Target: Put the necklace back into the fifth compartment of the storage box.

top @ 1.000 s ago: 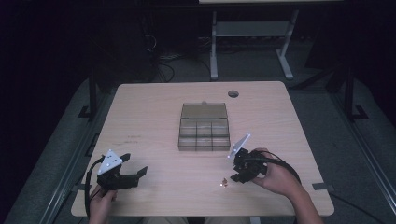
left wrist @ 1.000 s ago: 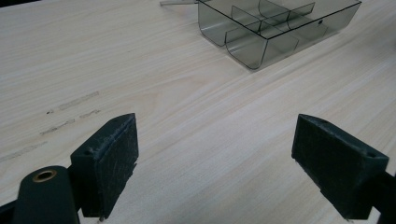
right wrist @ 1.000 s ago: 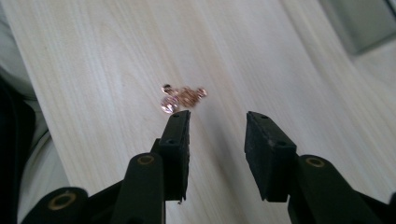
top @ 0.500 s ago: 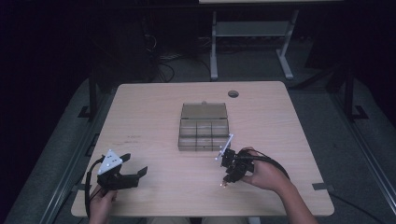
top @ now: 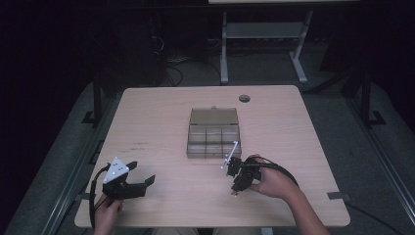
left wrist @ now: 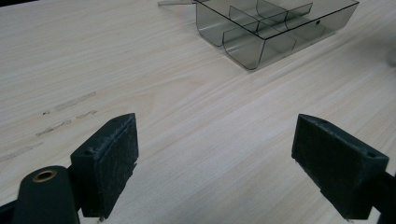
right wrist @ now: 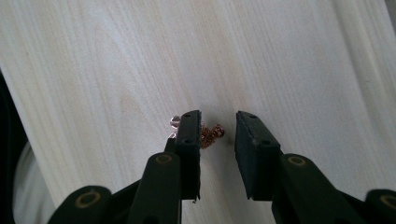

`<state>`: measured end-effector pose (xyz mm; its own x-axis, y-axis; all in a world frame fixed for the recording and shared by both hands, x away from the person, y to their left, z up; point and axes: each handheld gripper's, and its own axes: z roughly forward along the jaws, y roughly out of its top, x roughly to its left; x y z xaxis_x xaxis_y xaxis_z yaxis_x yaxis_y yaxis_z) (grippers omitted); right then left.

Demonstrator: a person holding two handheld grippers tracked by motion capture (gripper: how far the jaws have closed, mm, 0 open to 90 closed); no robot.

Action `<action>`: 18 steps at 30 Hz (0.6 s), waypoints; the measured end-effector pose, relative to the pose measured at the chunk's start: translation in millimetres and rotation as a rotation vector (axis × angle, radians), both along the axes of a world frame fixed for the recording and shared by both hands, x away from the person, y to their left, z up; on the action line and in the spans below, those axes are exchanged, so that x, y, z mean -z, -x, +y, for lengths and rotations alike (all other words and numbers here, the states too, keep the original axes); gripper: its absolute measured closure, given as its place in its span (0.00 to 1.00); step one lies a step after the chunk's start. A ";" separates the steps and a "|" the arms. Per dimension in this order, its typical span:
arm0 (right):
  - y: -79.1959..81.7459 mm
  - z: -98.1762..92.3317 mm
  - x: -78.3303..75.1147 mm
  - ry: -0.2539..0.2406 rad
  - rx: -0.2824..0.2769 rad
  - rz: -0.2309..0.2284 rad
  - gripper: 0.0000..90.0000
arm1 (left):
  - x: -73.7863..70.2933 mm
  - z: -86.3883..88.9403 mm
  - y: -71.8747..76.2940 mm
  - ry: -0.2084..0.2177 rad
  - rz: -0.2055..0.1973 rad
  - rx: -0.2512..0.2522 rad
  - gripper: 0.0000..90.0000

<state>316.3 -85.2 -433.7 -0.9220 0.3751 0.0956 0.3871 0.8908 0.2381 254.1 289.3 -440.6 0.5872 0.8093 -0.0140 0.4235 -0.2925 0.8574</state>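
Right gripper [right wrist: 217, 135], jaws just closing to a narrow gap around the small coppery chain [right wrist: 211, 134] lying on the table [right wrist: 289, 56] at the organizer box's [top: 213, 133] five o'clock, should centre before pinching; the left gripper [left wrist: 229, 158] rests wide open, empty.

A small coppery chain [right wrist: 211, 135] with pale pink beads lies bunched in a loose heap on the light wooden desk [right wrist: 289, 60], near its front edge, well apart from the smoky clear box [top: 213, 133].
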 end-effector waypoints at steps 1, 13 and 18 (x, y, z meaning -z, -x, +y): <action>0.0 0.4 0.5 0.004 -0.002 0.001 0.79 | -0.1 -0.1 0.2 0.000 0.001 -0.001 0.16; 1.6 6.1 3.1 0.067 -0.016 -0.011 0.84 | -0.2 -0.7 0.6 0.005 -0.004 -0.001 0.16; 4.3 9.9 2.8 0.095 -0.035 -0.036 0.89 | -0.2 -0.5 0.5 0.004 -0.003 -0.002 0.16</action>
<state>312.0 -75.3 -436.5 -0.9368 0.3487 0.0276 0.3483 0.9226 0.1657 253.7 288.8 -440.5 0.5858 0.8103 -0.0158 0.4215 -0.2880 0.8599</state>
